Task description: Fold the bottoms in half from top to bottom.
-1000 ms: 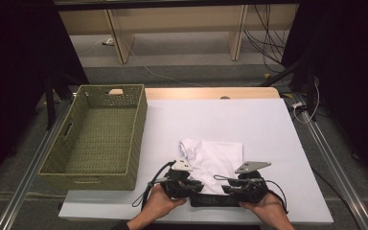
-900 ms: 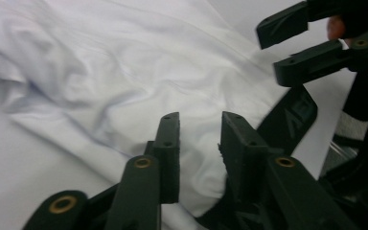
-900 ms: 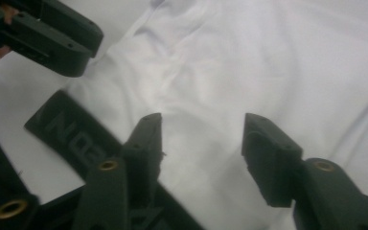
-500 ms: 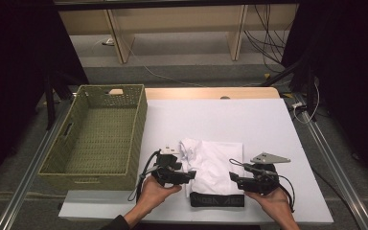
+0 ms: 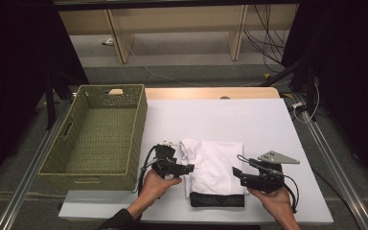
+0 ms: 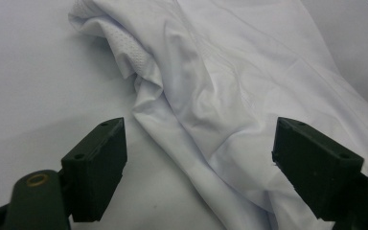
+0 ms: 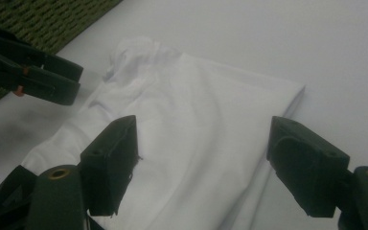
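Lying between both grippers, white garment (image 5: 214, 165), left gripper (image 5: 184, 168) and right gripper (image 5: 237, 173) jaws wide apart, holding nothing

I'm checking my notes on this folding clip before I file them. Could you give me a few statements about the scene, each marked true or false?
1. The folded white garment with a black waistband lies on the white table. True.
2. The green woven basket holds a second garment. False: its inside is bare.
3. The left gripper is open, its fingers spread over the cloth's edge. True.
4. The right gripper is clamped on the waistband. False: it is open, above the white cloth.
5. The basket stands to the right of the garment. False: in the high view it stands at the left.
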Demonstrator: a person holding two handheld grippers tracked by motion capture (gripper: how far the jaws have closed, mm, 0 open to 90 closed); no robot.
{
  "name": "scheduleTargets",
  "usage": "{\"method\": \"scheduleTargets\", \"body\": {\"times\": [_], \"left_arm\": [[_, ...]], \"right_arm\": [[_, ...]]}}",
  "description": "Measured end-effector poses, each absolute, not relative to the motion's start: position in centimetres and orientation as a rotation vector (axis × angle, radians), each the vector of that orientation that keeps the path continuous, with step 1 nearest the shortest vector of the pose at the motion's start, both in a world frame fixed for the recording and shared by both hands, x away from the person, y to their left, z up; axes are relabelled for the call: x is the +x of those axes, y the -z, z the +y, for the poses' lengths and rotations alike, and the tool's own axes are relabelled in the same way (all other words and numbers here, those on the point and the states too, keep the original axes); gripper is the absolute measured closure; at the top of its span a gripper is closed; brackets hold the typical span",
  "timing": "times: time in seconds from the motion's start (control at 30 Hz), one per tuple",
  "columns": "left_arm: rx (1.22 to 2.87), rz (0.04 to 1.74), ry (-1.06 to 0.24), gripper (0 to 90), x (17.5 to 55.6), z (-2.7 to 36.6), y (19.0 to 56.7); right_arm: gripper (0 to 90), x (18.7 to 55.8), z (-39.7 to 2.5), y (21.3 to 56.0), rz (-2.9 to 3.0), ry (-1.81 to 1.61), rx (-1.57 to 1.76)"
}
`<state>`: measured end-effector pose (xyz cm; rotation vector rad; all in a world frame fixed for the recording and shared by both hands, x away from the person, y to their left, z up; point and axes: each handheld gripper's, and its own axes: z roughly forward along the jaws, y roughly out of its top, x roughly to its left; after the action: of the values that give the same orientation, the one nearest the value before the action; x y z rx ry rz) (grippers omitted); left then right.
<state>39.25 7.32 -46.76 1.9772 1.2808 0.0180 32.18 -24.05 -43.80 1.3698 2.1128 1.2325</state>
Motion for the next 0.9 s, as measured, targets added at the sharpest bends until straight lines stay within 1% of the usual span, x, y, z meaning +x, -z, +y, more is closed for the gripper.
{"method": "scheduleTargets", "body": {"times": [0.27,0.53,0.9], "left_arm": [[1.974,1.316,0.017,18.1,40.3,6.9,47.0],[1.994,1.325,0.018,16.1,41.0,5.8,47.4],[2.001,1.351,0.005,15.8,41.5,5.0,47.7]], "right_arm": [[25.8,31.9,-24.4,43.5,2.064,-1.291,1.346],[25.6,31.7,-24.5,43.4,2.057,-1.302,1.335],[25.9,31.7,-24.2,43.5,2.076,-1.306,1.322]]}}
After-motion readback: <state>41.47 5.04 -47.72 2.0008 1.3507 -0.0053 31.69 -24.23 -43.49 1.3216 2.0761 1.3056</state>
